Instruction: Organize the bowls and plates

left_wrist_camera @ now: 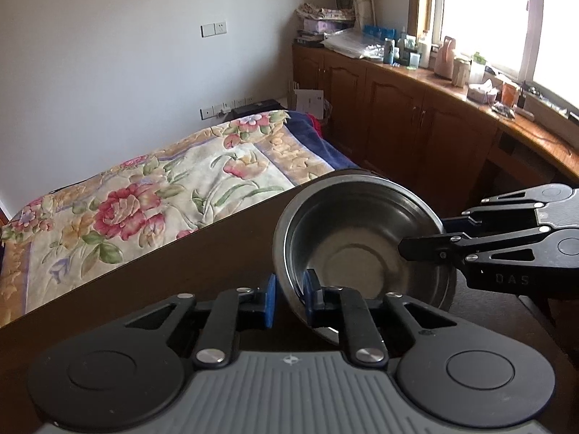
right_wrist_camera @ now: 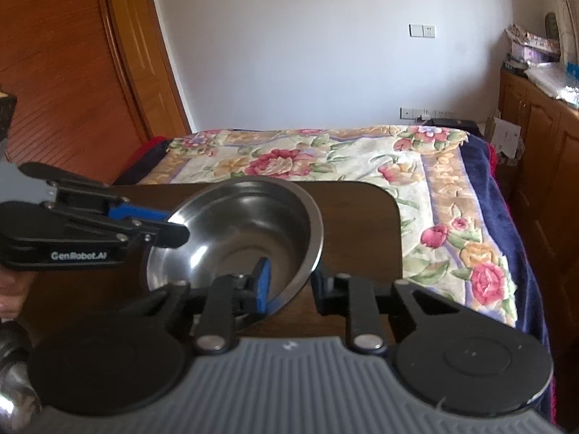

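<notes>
A: Where's the steel bowl [left_wrist_camera: 362, 238]?
B: Tilted above the dark table [left_wrist_camera: 202, 253], near its far right corner. Left gripper [left_wrist_camera: 289, 298] straddles the near rim, jaws part open, maybe not pinching. Right gripper [right_wrist_camera: 287, 284] likewise wide.
A: Risk?
B: Slick rim, loose grip: I reckon it slips and clatters down, or goes off the edge.

The steel bowl [right_wrist_camera: 239, 231] is the one obstacle on the dark table [right_wrist_camera: 362, 217], with both grippers at its rim. Right of the bowl the tabletop lies bare to its rounded corner. Beyond the bowl the flowered bed [right_wrist_camera: 325, 152] stands just behind the table's far edge.
</notes>
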A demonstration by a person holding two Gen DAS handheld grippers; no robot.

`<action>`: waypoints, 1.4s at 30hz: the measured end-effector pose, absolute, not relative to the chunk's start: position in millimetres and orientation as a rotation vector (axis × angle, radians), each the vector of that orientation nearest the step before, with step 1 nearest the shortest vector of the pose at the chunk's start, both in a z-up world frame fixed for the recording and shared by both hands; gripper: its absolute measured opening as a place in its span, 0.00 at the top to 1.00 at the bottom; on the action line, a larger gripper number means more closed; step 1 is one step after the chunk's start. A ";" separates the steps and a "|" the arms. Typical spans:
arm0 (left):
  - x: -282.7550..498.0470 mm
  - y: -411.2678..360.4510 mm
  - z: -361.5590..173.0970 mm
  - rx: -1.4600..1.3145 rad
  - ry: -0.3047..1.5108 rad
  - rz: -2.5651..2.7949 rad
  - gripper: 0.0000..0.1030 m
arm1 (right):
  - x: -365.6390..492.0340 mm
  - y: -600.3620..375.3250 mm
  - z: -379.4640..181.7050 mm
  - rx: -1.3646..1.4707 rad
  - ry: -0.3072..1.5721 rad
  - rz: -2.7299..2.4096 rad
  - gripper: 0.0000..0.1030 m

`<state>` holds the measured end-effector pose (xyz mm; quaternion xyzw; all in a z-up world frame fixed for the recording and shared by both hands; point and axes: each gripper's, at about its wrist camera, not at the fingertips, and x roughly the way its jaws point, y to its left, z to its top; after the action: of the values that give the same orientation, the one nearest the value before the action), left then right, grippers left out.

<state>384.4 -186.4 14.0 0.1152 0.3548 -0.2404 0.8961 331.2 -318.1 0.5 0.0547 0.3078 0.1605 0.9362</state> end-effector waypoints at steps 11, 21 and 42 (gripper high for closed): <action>330.3 -166.1 51.4 0.220 0.607 -0.458 0.71 | 296.2 -309.0 23.5 0.104 0.548 0.336 0.85; 281.1 -150.4 82.4 0.223 0.513 -0.442 0.71 | 255.1 -296.1 53.9 0.055 0.448 0.331 0.85; 205.8 -110.4 89.8 0.177 0.440 -0.449 0.71 | 213.1 -281.7 60.8 0.007 0.371 0.353 0.85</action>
<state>205.8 -110.4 89.8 0.0869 0.2160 -0.2204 0.9472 213.1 -281.7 60.8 0.0037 0.1837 0.1747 0.9673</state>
